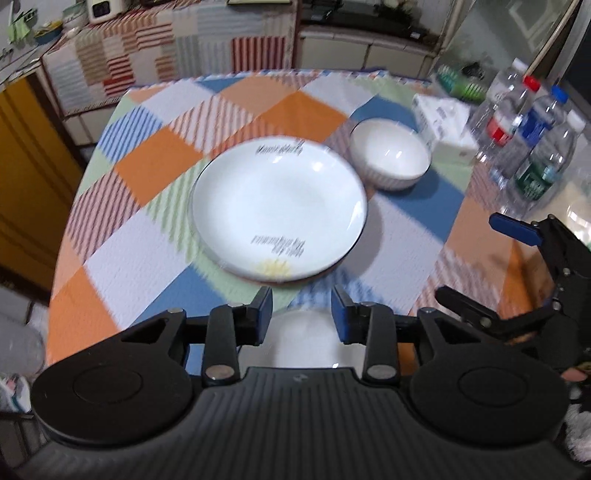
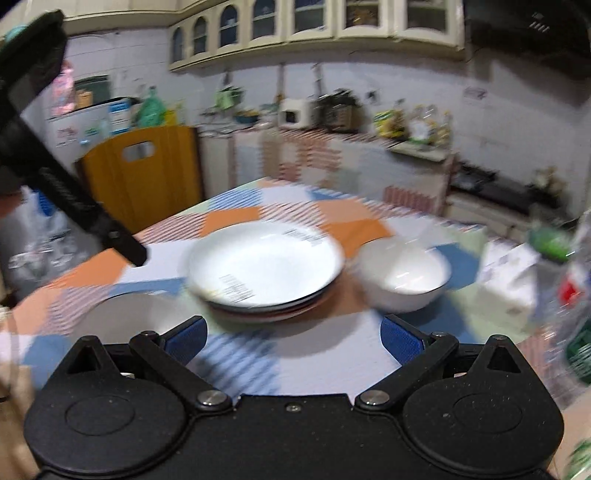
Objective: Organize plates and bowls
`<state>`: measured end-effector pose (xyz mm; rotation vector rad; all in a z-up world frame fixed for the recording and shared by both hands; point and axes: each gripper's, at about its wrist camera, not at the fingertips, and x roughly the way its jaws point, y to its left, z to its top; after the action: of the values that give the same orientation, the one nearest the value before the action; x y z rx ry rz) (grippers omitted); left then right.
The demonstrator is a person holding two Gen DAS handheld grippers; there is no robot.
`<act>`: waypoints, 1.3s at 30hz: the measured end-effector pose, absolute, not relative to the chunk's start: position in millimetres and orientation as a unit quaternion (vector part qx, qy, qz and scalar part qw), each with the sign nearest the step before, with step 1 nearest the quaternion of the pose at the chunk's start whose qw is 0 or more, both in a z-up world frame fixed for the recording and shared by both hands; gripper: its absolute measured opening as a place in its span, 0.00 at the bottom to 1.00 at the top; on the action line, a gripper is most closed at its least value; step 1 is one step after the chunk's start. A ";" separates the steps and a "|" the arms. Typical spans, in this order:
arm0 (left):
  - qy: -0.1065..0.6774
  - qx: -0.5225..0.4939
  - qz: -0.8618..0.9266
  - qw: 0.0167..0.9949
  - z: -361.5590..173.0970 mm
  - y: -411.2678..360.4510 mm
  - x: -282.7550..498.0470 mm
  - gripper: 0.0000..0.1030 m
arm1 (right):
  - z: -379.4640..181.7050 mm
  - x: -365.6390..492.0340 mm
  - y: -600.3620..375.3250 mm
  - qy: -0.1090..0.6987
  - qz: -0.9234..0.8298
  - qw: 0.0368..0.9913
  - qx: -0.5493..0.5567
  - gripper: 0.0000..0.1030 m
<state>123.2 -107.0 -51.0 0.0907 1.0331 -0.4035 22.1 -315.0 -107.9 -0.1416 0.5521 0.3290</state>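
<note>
While motion-blurred, near bowl (image 1: 314, 339) half hidden behind left hand-held gripper (image 1: 302, 314).

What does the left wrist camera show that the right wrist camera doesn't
Only the left wrist view shows the yellow flower print on the top plate and the blue-capped bottle. Only the right wrist view shows the plates stacked, plus the wall cupboards. Both show the top plate, the bowl beside it, the tissue pack and the checked tablecloth.
</note>
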 end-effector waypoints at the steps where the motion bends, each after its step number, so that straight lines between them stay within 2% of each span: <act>1: 0.486 0.039 -0.196 0.851 -51.0 -112.1 128.0 0.37 | -108.5 26.3 -319.2 0.261 0.149 0.951 -0.074 0.99; 5: 0.466 0.038 -0.212 0.859 -55.1 -135.6 150.8 0.40 | -116.8 49.9 -333.6 0.241 0.094 0.962 -0.091 0.99; 12: 0.464 0.019 -0.239 0.853 -74.0 -163.5 203.7 0.45 | -147.7 98.0 -349.3 0.267 0.047 0.959 -0.085 0.99; 16: 0.452 0.015 -0.240 0.859 -87.4 -176.4 236.7 0.45 | -167.7 124.0 -368.4 0.304 0.039 0.952 -0.029 0.99; 20: 0.450 0.009 -0.257 0.855 -103.6 -191.3 267.8 0.45 | -186.3 142.3 -369.2 0.326 0.045 0.944 -0.024 0.99; 26: 0.449 0.022 -0.263 0.853 -125.9 -216.6 295.9 0.45 | -197.0 157.3 -361.8 0.317 0.051 0.946 -0.043 0.99; 32: 0.435 0.077 -0.250 0.862 -142.3 -241.4 302.9 0.42 | -195.5 172.3 -362.7 0.315 0.055 0.947 -0.036 0.99; 34: 0.436 0.073 -0.255 0.860 -145.4 -243.8 305.1 0.34 | -196.0 175.4 -361.3 0.315 0.063 0.947 -0.033 0.99; 35: 0.436 0.082 -0.255 0.859 -147.0 -246.7 305.0 0.21 | -196.1 176.7 -359.7 0.315 0.066 0.946 -0.036 0.99; 36: 0.439 0.099 -0.259 0.854 -148.9 -250.4 304.2 0.14 | -195.8 177.6 -358.5 0.314 0.070 0.946 -0.039 0.99; 39: 0.441 0.102 -0.266 0.851 -150.5 -253.1 300.4 0.07 | -195.0 177.6 -354.3 0.305 0.072 0.949 -0.046 0.98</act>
<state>300.4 -253.1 -150.5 0.2155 0.9296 -0.5599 177.6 -354.3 -195.0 -0.0930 0.6206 0.1473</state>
